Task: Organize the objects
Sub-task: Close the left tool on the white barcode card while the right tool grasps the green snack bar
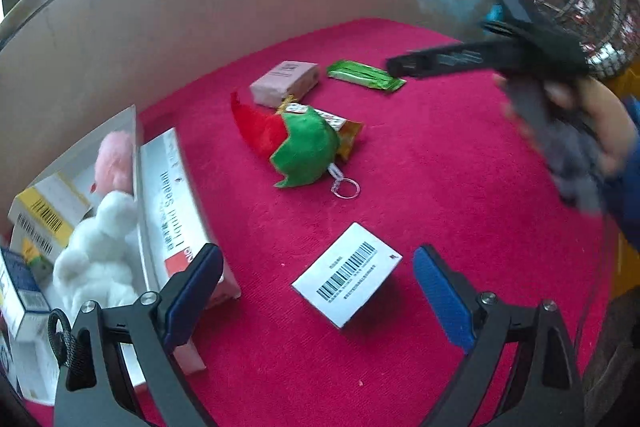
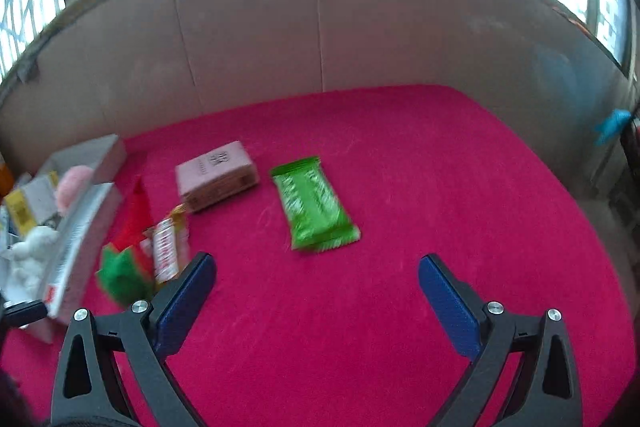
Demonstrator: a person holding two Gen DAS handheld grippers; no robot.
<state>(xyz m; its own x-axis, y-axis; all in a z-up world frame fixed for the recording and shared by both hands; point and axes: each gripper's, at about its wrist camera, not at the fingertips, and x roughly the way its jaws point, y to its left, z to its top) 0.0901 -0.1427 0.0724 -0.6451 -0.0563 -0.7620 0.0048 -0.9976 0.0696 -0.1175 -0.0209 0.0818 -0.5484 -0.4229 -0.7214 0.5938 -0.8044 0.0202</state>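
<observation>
**Red cloth half cleared, both grippers hanging empty**

Red felt-like cloth (image 2: 400, 187) is covering the table, and loose things are lying on it waiting to be sorted. The left gripper (image 1: 318, 291) is hanging with its blue-padded jaws spread wide around nothing, just above a flat white carton with a barcode (image 1: 347, 274), probably lining up to take it. The right gripper (image 2: 318, 295) is likewise gaping wide and holding nothing, facing a glossy green wrapper (image 2: 314, 205) that is lying flat ahead of it.

Beside the wrapper a squat pink box (image 2: 216, 175) is sitting, and a soft green-and-red plush with a key ring (image 1: 298, 143) is lying partly over a crinkly snack packet (image 1: 344, 135).

At the left edge a white storage box (image 1: 138, 195) is collecting finished items: a fluffy white toy (image 1: 100, 251), a pink one and small cartons are resting inside.
</observation>
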